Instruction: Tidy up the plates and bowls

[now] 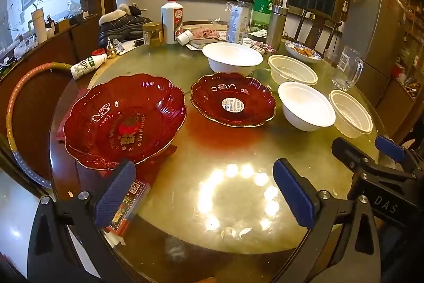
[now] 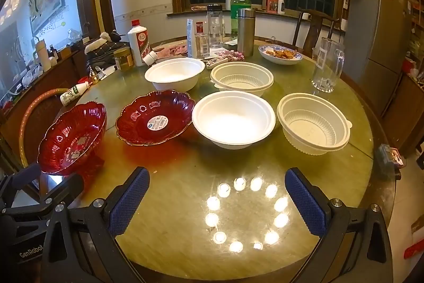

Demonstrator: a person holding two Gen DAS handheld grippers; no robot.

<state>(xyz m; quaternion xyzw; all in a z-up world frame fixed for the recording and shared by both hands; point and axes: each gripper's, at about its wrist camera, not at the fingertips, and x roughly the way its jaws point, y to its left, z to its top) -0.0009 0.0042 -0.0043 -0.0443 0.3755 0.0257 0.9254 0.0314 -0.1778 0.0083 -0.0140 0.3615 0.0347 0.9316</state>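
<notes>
Grippers left (image 1: 206, 192), right (image 2: 217, 200) both gaping, empty. We judge red plate (image 2: 156, 118) rigid, slick, brittle; we'd pinch rim. Foam bowl (image 2: 233, 118) light.

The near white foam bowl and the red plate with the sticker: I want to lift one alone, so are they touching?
Cannot tell. In the right wrist view the foam bowl rim meets the red plate edge with no visible gap, but overlap could hide one.
</notes>
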